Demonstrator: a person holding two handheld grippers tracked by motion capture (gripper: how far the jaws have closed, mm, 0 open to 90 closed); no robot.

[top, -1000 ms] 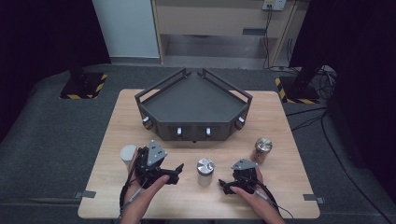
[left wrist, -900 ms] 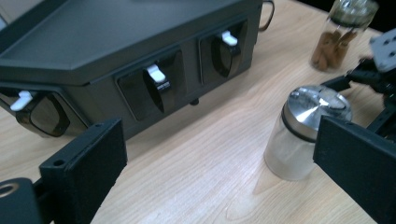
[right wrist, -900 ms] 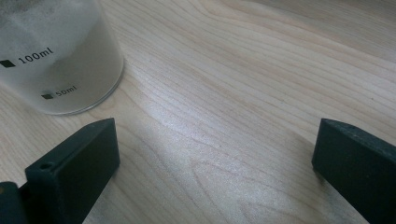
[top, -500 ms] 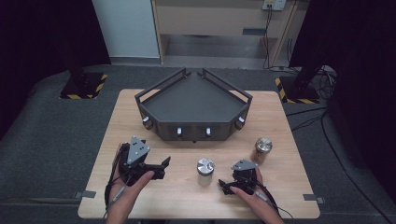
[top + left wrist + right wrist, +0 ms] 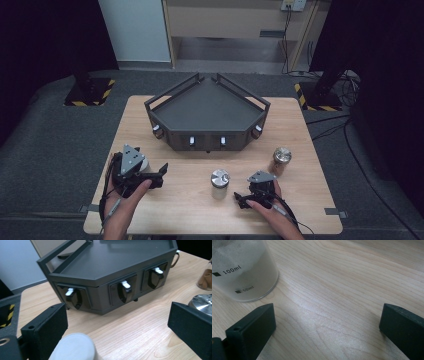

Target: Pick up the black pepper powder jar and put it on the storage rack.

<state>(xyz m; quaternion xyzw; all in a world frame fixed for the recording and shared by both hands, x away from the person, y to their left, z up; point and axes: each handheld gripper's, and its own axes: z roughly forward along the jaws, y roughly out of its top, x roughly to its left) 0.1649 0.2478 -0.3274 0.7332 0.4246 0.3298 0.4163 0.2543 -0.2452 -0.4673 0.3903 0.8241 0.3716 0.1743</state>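
On the left side of the wooden table (image 5: 150, 120), near its front edge, the left gripper (image 5: 159, 176) rests in the person's hand with its jaws spread wide and nothing between them. A white cup (image 5: 72, 347) sits just beside the gripper — in the left gripper view its pale round top lies low between the jaws, close against the left one, though whether it touches that jaw is hard to tell. Beyond the jaws in that view stands the dark angular tray (image 5: 117, 265), its front face carrying three recessed latches with white tips.

Toward the middle of the table, in front of the tray (image 5: 205, 107), stands a jar with a metal lid (image 5: 219, 183). The right gripper (image 5: 242, 201) lies just to the right of it, jaws pointing left and wide open, holding nothing. In the right gripper view the jar (image 5: 242, 267) (a clear one marked 100ml and 50ml) stands ahead of the left jaw and outside the gap — only bare wood lies between the jaws. Farther right, a second lidded jar with brown contents (image 5: 281, 161) stands behind the right hand.
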